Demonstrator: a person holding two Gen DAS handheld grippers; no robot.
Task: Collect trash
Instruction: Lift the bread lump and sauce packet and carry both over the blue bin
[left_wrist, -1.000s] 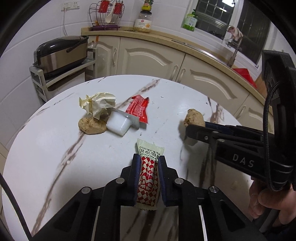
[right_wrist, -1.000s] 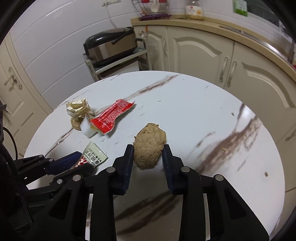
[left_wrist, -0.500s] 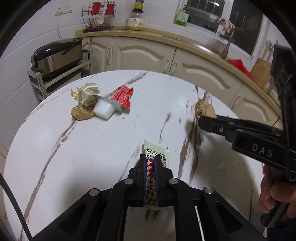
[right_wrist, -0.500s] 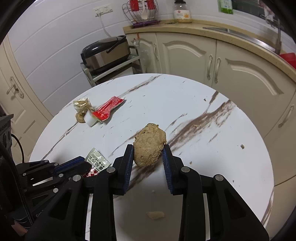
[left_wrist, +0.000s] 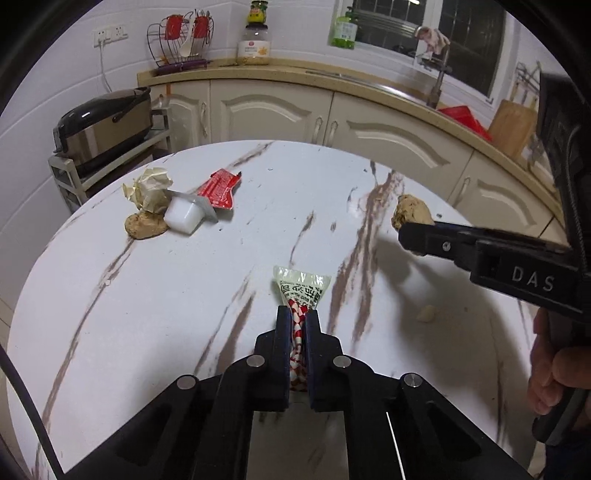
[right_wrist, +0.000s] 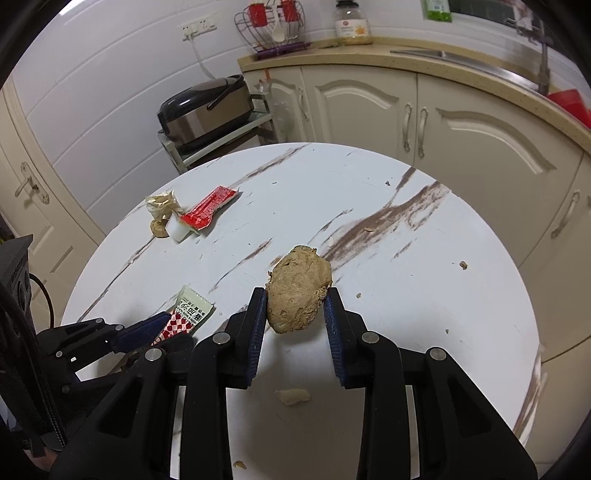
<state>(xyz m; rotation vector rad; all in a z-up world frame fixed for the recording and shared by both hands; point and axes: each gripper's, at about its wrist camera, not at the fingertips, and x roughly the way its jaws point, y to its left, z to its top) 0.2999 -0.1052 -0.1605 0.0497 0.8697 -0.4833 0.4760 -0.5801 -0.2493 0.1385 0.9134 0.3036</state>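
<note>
My left gripper (left_wrist: 298, 321): jaws just closed, pinching the checkered sachet (left_wrist: 300, 295).
My right gripper (right_wrist: 295, 301): clamped around the brown lump (right_wrist: 297, 290).
Far left of table (left_wrist: 147, 314): remaining wrappers (left_wrist: 184, 201).

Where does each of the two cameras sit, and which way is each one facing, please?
Left wrist: on the left gripper, looking down across the round table toward the kitchen cabinets; its jaws pinch a checked sachet; the right gripper and a hand show on the right.
Right wrist: on the right gripper, facing likewise; its jaws hold a brown lump; the left gripper shows lower left.
Shared: table, both held items, the far trash pile, rice cooker.
</note>
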